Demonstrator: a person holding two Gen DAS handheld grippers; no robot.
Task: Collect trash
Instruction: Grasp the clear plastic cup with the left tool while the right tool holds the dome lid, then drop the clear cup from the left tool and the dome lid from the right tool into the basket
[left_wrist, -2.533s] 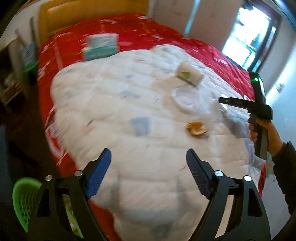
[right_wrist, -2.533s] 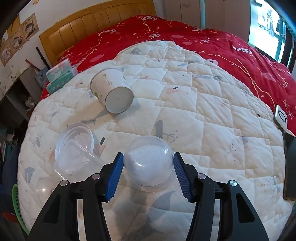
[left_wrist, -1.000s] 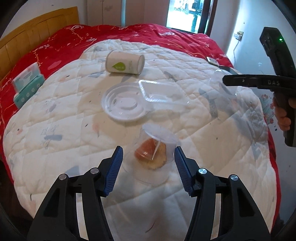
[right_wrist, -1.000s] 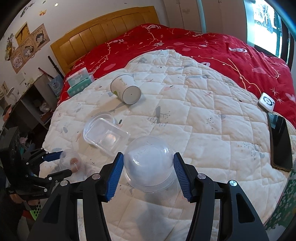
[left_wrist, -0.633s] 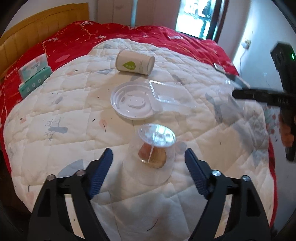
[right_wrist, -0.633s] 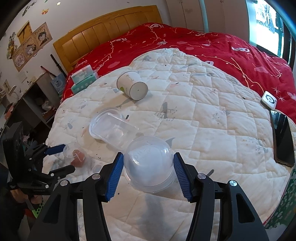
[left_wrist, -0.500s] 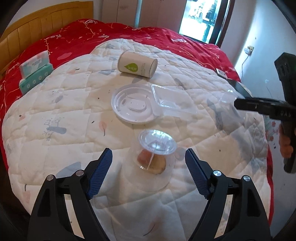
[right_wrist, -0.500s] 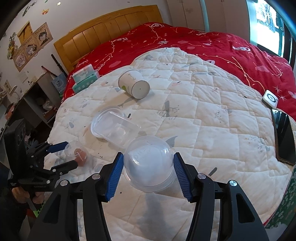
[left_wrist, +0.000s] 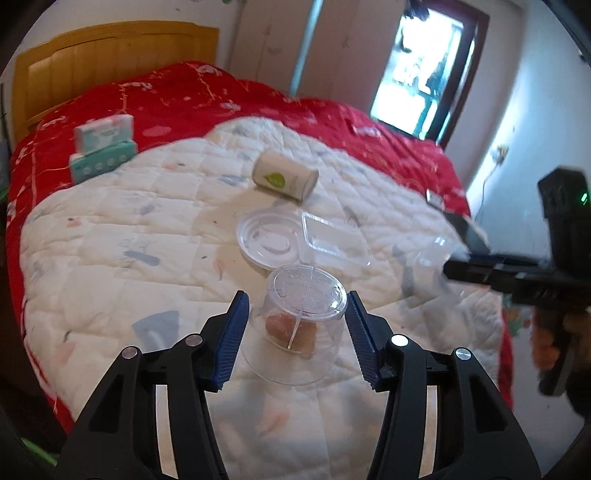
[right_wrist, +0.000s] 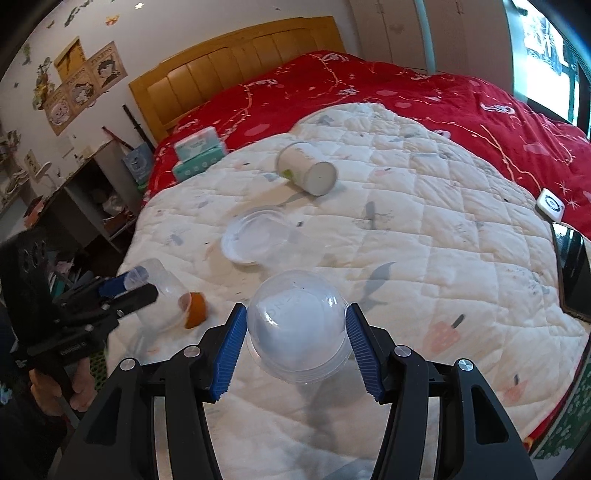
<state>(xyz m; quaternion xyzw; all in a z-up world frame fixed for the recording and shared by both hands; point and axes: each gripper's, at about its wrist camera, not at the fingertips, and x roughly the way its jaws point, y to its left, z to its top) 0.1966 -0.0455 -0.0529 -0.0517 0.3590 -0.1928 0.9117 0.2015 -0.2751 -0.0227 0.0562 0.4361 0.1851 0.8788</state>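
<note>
Left jaws clamp clear cup (left_wrist: 301, 325) | right jaws clamp dome lid (right_wrist: 297, 332)

1. White quilted blanket (right_wrist: 424, 236) lies spread over the red bedspread (right_wrist: 388, 85).
2. Teal-and-white tissue packs (right_wrist: 199, 151) sit just off the blanket's edge, toward the yellow wooden headboard (right_wrist: 229, 70).
3. A black phone (right_wrist: 572, 269) lies at the blanket's right edge.

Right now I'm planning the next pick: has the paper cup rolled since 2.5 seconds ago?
No. The paper cup still lies on its side, just beyond the round lid, right of the tissue packs.
</note>
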